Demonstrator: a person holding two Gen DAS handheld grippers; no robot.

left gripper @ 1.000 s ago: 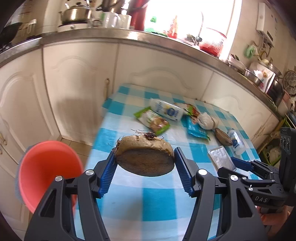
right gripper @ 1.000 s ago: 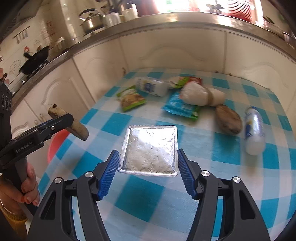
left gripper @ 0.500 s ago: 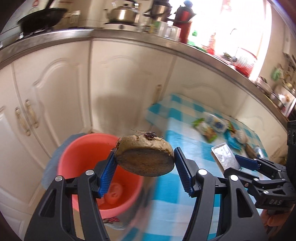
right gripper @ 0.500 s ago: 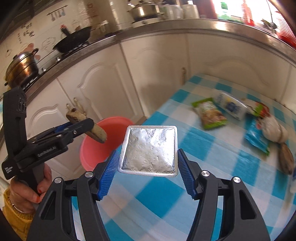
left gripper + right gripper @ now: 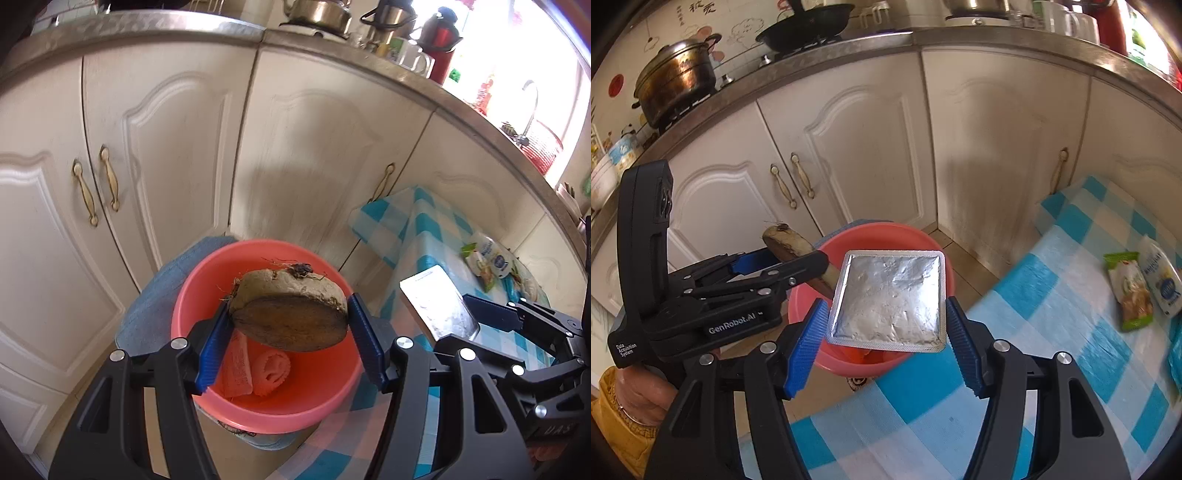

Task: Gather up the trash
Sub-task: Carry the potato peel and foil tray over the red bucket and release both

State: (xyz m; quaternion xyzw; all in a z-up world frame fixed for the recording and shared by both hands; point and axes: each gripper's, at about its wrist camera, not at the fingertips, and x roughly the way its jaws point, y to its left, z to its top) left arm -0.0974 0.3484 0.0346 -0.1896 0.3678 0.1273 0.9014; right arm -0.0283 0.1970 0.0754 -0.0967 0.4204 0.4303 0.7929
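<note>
Grippers have swung off the table w/ loads: your left gripper (image 5: 288,332) clamps the root chunk (image 5: 290,312) above the red bucket (image 5: 192,295), right gripper (image 5: 884,332) pinches the foil tray (image 5: 888,301) just beside it, so both drops look ready.

We count two grippers, the left gripper (image 5: 288,332) and the right gripper (image 5: 884,332). Each carries one piece: one root slice (image 5: 290,314) and one foil pouch (image 5: 890,299). There is one pink bucket (image 5: 325,413), with what look like two items inside, though the view there is partly blocked. At the surface's (image 5: 923,424) far edge we make out two wrappers (image 5: 1130,291).
</note>
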